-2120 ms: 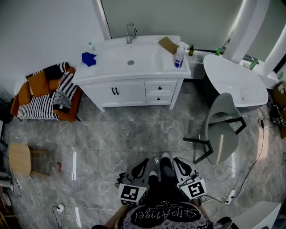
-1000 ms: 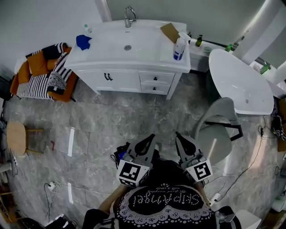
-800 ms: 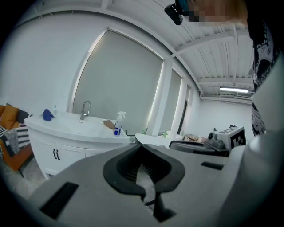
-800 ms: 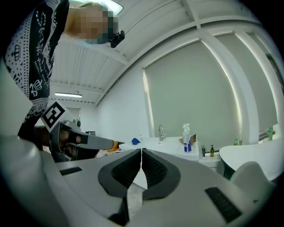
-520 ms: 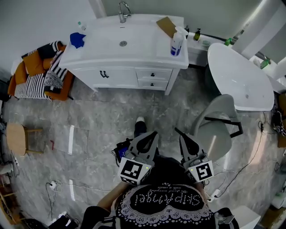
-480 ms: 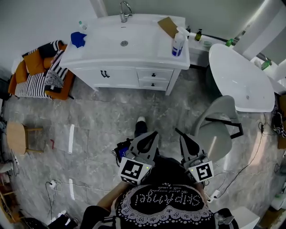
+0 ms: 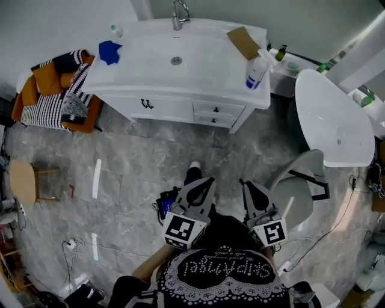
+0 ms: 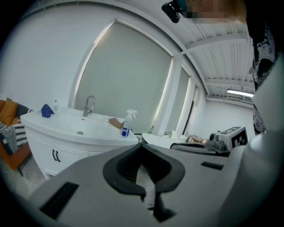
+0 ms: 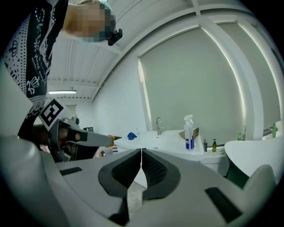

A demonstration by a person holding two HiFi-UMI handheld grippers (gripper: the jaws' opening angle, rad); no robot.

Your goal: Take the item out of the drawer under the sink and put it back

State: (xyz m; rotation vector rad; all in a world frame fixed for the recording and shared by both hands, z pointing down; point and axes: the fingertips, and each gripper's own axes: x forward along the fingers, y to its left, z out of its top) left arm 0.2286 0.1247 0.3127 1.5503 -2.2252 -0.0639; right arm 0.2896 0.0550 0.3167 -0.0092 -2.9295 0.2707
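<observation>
The white sink vanity stands across the floor ahead of me, also seen in the left gripper view and the right gripper view. Its two small drawers sit closed at the right, under the counter, beside two cabinet doors. No item from the drawer shows. My left gripper and right gripper are held side by side in front of my body, well short of the vanity. Both point toward it, jaws shut and empty.
On the counter are a spray bottle, a blue cloth, a brown card and a faucet. A grey chair and white tub stand right. An orange seat with striped cushions, a stool and floor cables lie left.
I have walked toward the vanity, which now looms larger and sits further right in the head view. One foot has come forward. Both grippers stayed shut and side by side.
</observation>
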